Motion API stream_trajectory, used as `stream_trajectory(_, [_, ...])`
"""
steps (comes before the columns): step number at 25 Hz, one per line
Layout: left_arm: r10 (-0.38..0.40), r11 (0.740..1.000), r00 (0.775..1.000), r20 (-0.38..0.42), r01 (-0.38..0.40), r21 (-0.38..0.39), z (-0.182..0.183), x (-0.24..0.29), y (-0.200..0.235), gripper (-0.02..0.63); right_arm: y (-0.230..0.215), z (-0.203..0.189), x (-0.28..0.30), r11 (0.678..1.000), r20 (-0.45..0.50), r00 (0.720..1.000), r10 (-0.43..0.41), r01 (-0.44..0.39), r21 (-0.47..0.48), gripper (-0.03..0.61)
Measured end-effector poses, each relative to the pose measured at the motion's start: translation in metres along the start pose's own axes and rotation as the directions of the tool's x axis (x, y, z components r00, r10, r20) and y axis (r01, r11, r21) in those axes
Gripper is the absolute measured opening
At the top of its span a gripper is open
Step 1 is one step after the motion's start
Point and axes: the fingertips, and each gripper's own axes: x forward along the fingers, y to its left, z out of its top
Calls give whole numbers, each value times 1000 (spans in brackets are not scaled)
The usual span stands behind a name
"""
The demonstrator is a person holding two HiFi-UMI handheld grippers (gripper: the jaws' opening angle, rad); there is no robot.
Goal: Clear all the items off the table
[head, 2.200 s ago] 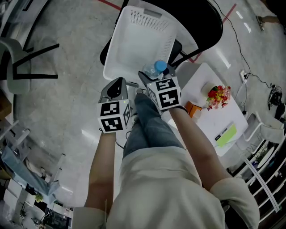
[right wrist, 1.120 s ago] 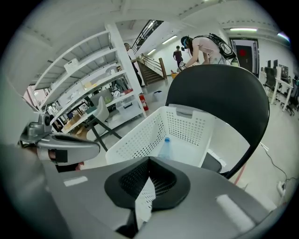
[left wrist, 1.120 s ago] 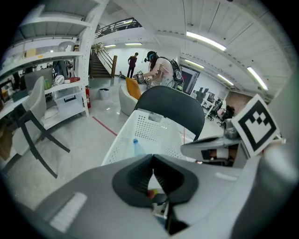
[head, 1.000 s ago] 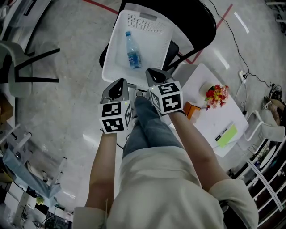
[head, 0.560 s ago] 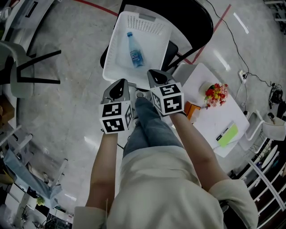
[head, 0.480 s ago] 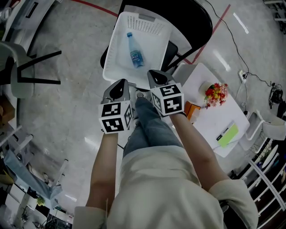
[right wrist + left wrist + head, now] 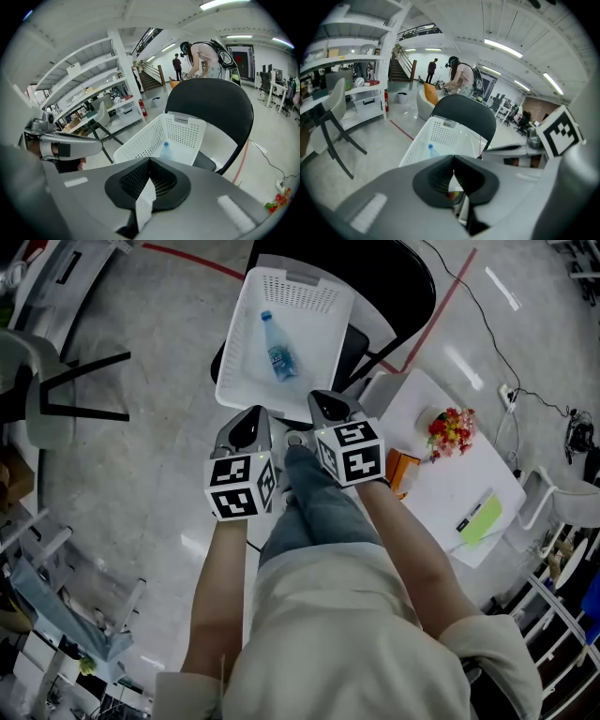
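Bottle (image 7: 277,354) in basket (image 7: 314,296) | left tool (image 7: 453,164) clenched, empty, short of bottle | right tool (image 7: 150,164) clenched, empty, alongside

Left tool (image 7: 247,420) and right tool (image 7: 327,403) — jaws together, empty — angled downward, abreast.

Basket (image 7: 323,306) was white, perforated; bottle (image 7: 277,351) clear with blue cap, label; chair (image 7: 403,273) black; table (image 7: 441,488) white; flowers (image 7: 449,430) red-yellow; card (image 7: 480,518) green.
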Motion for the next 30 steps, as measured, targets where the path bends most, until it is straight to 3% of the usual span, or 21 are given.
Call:
stream_trajectory(11, [-18, 999, 1000, 0, 18, 27, -18, -20, -15, 8, 7, -21, -28, 1000, 19, 1000, -21, 21, 3, -2])
stream_trajectory(30, [-105, 986, 994, -24, 107, 124, -76, -67, -69, 8, 7, -100, -109, 987, 55, 989, -134, 129, 94, -3])
